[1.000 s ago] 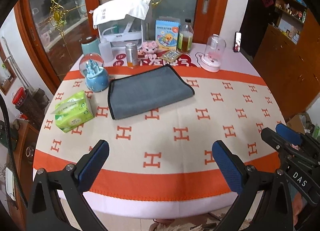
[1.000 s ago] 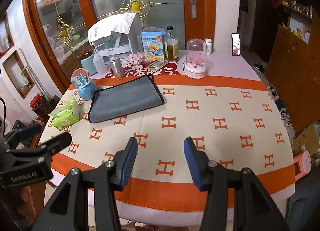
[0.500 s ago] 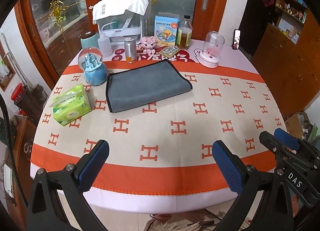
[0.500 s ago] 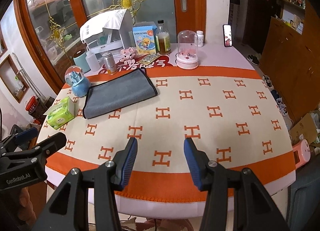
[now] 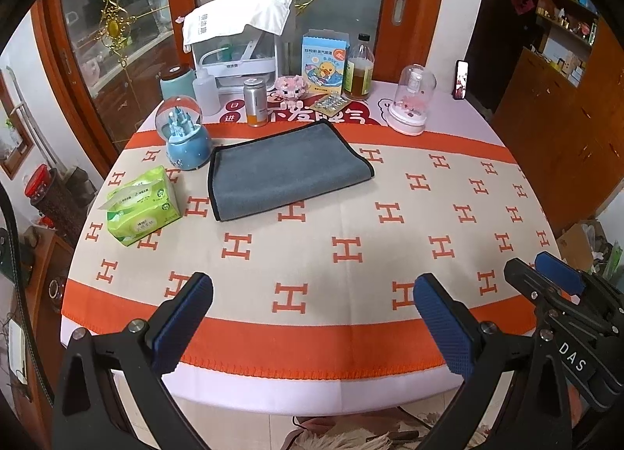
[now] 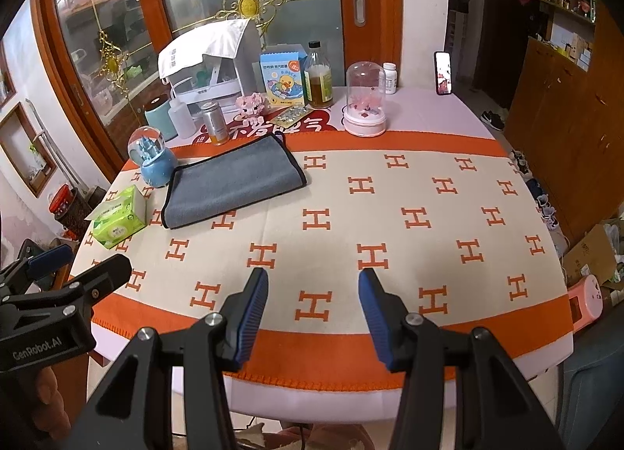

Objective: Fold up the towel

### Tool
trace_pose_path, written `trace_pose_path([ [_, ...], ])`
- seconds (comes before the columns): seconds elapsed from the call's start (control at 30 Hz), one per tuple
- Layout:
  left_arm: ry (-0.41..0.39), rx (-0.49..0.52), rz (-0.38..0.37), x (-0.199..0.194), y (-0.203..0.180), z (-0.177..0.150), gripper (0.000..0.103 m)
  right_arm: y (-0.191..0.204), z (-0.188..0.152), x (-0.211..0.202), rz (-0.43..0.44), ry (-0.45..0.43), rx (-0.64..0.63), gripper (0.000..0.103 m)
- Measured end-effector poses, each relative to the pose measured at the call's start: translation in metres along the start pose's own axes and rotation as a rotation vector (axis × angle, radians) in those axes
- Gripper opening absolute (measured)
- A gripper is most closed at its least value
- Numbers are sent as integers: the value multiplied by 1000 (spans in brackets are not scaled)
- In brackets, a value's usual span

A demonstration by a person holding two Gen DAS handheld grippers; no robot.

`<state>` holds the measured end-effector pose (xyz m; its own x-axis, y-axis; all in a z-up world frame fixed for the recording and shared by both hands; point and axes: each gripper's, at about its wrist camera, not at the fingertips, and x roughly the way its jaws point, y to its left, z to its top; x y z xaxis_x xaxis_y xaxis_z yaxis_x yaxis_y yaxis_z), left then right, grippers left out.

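Note:
A grey towel [image 5: 284,171] with a dark hem lies folded flat on the far left part of the round table; it also shows in the right wrist view [image 6: 232,182]. My left gripper [image 5: 312,317] is wide open and empty, held off the table's near edge, far from the towel. My right gripper [image 6: 314,313] is open and empty, also back at the near edge. Each gripper shows at the side of the other's view: the right one [image 5: 553,286] and the left one [image 6: 78,270].
An orange and cream cloth [image 5: 351,247] covers the table. A green tissue pack [image 5: 142,212] and a blue snow globe [image 5: 185,137] stand left of the towel. Bottles, a can [image 5: 255,102], boxes and a pink glass dome [image 5: 411,100] line the back. Glass doors stand behind.
Both grippers have drawn back and up from the table, so more of the near edge and floor shows. The towel has not moved. Both grippers stay open.

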<state>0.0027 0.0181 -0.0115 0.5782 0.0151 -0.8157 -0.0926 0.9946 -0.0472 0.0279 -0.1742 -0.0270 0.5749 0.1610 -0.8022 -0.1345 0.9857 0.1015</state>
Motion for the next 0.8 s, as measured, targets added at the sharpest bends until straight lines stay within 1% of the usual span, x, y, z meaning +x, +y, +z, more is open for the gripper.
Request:
trace_pose_path([
  [0.27, -19, 8, 7, -1, -2, 2, 102, -3, 2, -2, -2, -7, 0, 49],
  [0.8, -17, 20, -1, 3, -8, 5, 102, -4, 4, 0, -1, -7, 0, 49],
])
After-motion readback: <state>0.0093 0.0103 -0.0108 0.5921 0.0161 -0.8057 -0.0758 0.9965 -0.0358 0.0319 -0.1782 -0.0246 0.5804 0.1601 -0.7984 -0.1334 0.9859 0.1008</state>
